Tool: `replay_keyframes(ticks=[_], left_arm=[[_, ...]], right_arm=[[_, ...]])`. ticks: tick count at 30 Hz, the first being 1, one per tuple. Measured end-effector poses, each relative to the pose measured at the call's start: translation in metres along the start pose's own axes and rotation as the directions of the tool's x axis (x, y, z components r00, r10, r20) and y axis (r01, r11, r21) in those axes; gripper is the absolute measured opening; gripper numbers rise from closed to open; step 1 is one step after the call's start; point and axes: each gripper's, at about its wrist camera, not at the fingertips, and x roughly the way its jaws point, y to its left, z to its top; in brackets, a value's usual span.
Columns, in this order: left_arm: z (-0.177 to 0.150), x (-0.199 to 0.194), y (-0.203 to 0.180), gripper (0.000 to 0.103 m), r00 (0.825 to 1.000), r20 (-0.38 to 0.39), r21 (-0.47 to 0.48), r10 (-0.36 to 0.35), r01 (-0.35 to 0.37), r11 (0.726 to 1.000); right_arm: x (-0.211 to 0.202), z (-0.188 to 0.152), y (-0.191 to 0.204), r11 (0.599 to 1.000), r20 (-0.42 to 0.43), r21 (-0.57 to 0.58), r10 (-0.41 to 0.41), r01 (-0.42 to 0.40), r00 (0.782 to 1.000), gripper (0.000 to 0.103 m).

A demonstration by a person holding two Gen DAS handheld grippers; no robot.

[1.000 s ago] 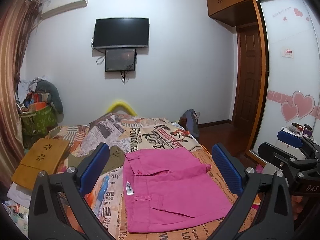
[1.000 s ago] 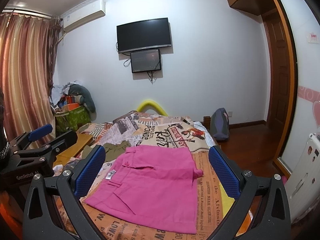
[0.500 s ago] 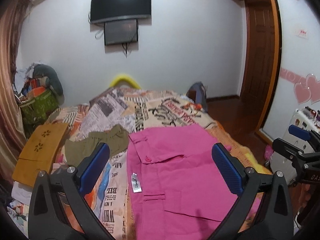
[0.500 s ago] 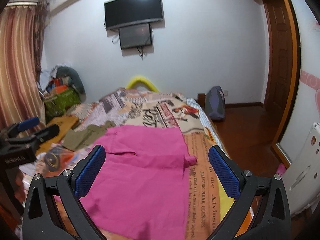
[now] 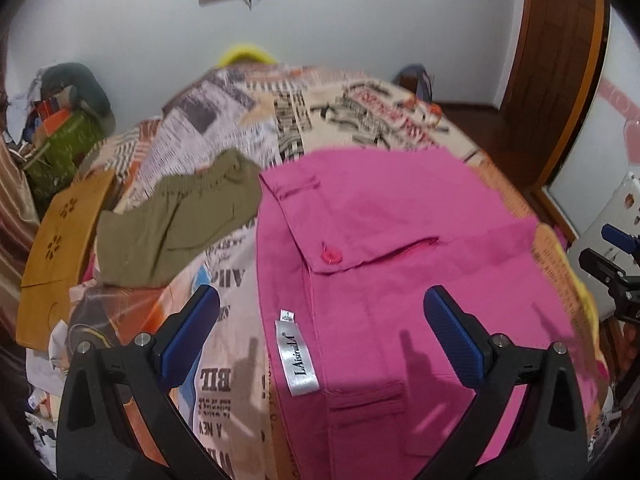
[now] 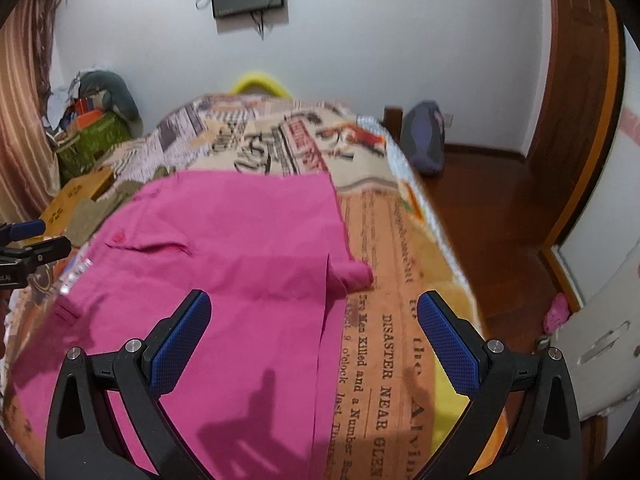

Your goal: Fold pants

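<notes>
On the bed (image 5: pixel 360 92) the pink pants (image 5: pixel 400 240) look partly folded but could use another fold; left gripper (image 5: pixel 320 316) and right gripper (image 6: pixel 312 312) fingers wide apart, holding nothing yet

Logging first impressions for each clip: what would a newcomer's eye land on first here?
The bright pink pants spread flat on the newspaper-print bedspread, with a white label at their left edge. Both the left gripper and right gripper hang open above them, holding nothing. An olive garment lies to the pants' left.
</notes>
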Motion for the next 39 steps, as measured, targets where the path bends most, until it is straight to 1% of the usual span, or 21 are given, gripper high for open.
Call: replay_keyframes(ticks=[2, 5, 7, 8, 9, 11, 13, 15, 18, 19, 21, 22, 24, 25, 26, 28, 29, 31, 32, 34, 39], left_arm=[[0.001, 0.012, 0.002, 0.103, 1.0, -0.024, 0.011, 0.008, -0.008, 1.0], [0.002, 0.025, 0.003, 0.103, 0.997, -0.068, 0.012, -0.043, 0.044, 0.999], [0.002, 0.032, 0.005, 0.103, 0.994, -0.091, 0.008, -0.056, 0.057, 0.998], [0.003, 0.036, 0.005, 0.099, 0.992, -0.106, 0.011, -0.062, 0.063, 0.998], [0.004, 0.039, 0.005, 0.088, 0.991, -0.117, 0.012, -0.068, 0.07, 0.998], [0.005, 0.047, 0.007, 0.078, 0.986, -0.145, 0.006, -0.084, 0.086, 0.996], [0.005, 0.052, 0.01, 0.073, 0.979, -0.165, -0.016, -0.119, 0.118, 0.993], [0.003, 0.055, 0.01, 0.062, 0.975, -0.174, -0.027, -0.138, 0.135, 0.99], [0.002, 0.058, 0.011, 0.051, 0.97, -0.188, -0.027, -0.153, 0.151, 0.988], [0.002, 0.06, 0.012, 0.048, 0.965, -0.197, -0.033, -0.171, 0.168, 0.985], [0.0, 0.065, 0.014, 0.032, 0.946, -0.223, -0.064, -0.235, 0.226, 0.972], [0.0, 0.066, 0.014, 0.032, 0.944, -0.227, -0.066, -0.237, 0.228, 0.971], [0.0, 0.068, 0.014, 0.028, 0.944, -0.227, -0.067, -0.238, 0.229, 0.971], [0.0, 0.069, 0.014, 0.027, 0.944, -0.227, -0.07, -0.239, 0.229, 0.971], [0.0, 0.069, 0.014, 0.023, 0.944, -0.226, -0.072, -0.24, 0.229, 0.971], [0.0, 0.068, 0.015, 0.013, 0.947, -0.222, -0.07, -0.232, 0.222, 0.972], [0.001, 0.066, 0.014, 0.008, 0.952, -0.217, -0.06, -0.218, 0.21, 0.976], [0.004, 0.061, 0.013, 0.005, 0.961, -0.2, -0.03, -0.191, 0.189, 0.981], [0.005, 0.056, 0.011, 0.005, 0.971, -0.176, -0.001, -0.16, 0.163, 0.987], [0.008, 0.045, 0.007, 0.004, 0.983, -0.132, 0.046, -0.128, 0.135, 0.99], [0.011, 0.038, 0.001, 0.004, 0.991, -0.1, 0.09, -0.094, 0.103, 0.991]], right_arm=[[0.011, -0.003, -0.005, 1.0, -0.031, 0.008, 0.009, -0.009, 0.999, 0.103], [0.027, -0.002, -0.012, 0.999, -0.066, 0.012, 0.031, -0.031, 0.997, 0.102], [0.035, -0.003, -0.014, 0.999, -0.088, 0.012, 0.048, -0.047, 0.995, 0.1], [0.04, -0.003, -0.014, 0.999, -0.102, 0.011, 0.052, -0.052, 0.993, 0.097], [0.045, -0.004, -0.016, 0.998, -0.121, 0.016, 0.063, -0.061, 0.991, 0.096], [0.054, -0.002, -0.016, 0.996, -0.143, 0.032, 0.089, -0.085, 0.986, 0.088], [0.062, -0.002, -0.018, 0.992, -0.161, 0.052, 0.122, -0.115, 0.979, 0.083], [0.067, -0.001, -0.019, 0.989, -0.168, 0.068, 0.14, -0.13, 0.976, 0.079], [0.076, -0.002, -0.021, 0.983, -0.188, 0.094, 0.175, -0.16, 0.966, 0.067], [0.078, -0.003, -0.021, 0.981, -0.194, 0.101, 0.184, -0.166, 0.964, 0.061], [0.078, -0.004, -0.021, 0.981, -0.188, 0.096, 0.187, -0.171, 0.964, 0.059], [0.078, -0.004, -0.02, 0.981, -0.187, 0.09, 0.188, -0.173, 0.964, 0.059], [0.076, -0.004, -0.02, 0.98, -0.188, 0.079, 0.195, -0.183, 0.963, 0.051], [0.076, -0.004, -0.019, 0.978, -0.195, 0.077, 0.207, -0.195, 0.959, 0.037], [0.077, -0.004, -0.019, 0.976, -0.202, 0.077, 0.215, -0.204, 0.955, 0.026], [0.078, -0.002, -0.018, 0.975, -0.2, 0.07, 0.22, -0.21, 0.955, 0.021], [0.077, -0.002, -0.017, 0.975, -0.2, 0.064, 0.223, -0.214, 0.954, 0.014], [0.075, -0.003, -0.015, 0.975, -0.199, 0.053, 0.223, -0.216, 0.954, 0.01], [0.072, -0.004, -0.013, 0.977, -0.196, 0.034, 0.211, -0.209, 0.958, 0.009], [0.07, -0.005, -0.009, 0.98, -0.2, -0.001, 0.197, -0.201, 0.96, 0.008], [0.064, -0.013, -0.01, 0.975, -0.208, -0.005, 0.216, -0.222, 0.954, 0.007]])
